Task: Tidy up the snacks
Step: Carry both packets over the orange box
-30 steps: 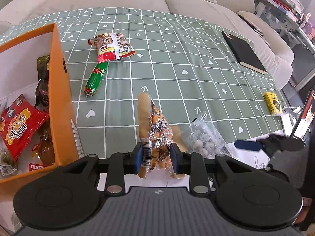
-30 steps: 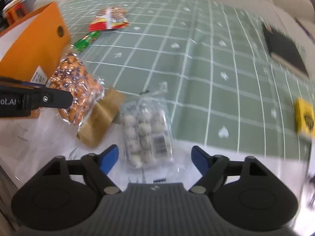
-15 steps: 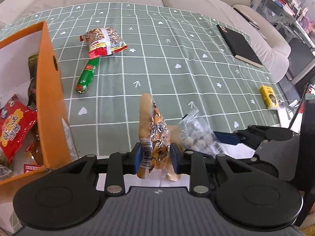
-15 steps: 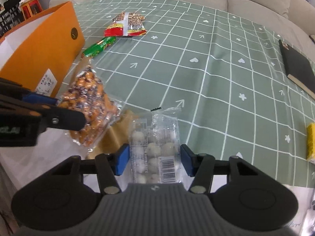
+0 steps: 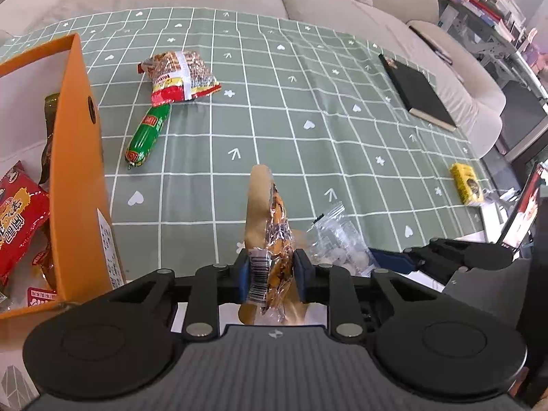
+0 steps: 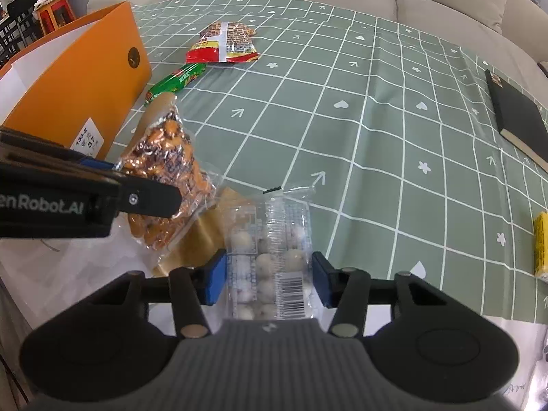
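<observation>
since each pack must go into the orange box [image 5: 73, 185] at the left of the bench [image 5: 274, 113], both hands grip one at the near edge. the left gripper [image 5: 270, 274] jaws have just been closing and pinch the nut pack [image 5: 270, 239] on edge. the right gripper [image 6: 269, 282] jaws, also just closing, flank the clear pack [image 6: 270, 239] lying flat; whether they press it i cannot tell. both point steeply down.
</observation>
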The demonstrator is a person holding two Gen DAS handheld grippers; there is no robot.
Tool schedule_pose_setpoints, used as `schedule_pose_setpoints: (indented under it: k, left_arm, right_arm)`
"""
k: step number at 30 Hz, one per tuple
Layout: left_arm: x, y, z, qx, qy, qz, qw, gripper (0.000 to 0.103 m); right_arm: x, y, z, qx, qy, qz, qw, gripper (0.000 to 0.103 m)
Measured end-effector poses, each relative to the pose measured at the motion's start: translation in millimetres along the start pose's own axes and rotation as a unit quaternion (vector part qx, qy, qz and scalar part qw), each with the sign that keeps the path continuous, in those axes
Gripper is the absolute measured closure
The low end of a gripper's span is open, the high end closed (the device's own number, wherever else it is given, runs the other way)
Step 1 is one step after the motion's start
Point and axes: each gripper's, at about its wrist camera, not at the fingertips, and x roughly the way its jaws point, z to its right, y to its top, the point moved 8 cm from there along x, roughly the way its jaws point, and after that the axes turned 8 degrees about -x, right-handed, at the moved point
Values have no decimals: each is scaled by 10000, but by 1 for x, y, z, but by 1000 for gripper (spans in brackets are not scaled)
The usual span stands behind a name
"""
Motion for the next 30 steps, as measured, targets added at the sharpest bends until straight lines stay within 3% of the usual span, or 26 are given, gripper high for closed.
schedule_pose_setpoints:
  k: [13, 22, 30]
  left_arm:
    - [-54, 22, -7, -120, -83, 726, 9973, 75]
    - [-109, 44, -37, -395, -82, 1324, 9904, 75]
    - [-143, 56, -78, -789, 95, 1687, 9825, 75]
  right_arm:
    - [-30, 9, 5, 510, 66, 313, 9982, 54]
    - [-71, 51, -22, 612, 446, 1018, 9919, 54]
    - [-100, 99, -67, 307, 806, 1506, 9848, 54]
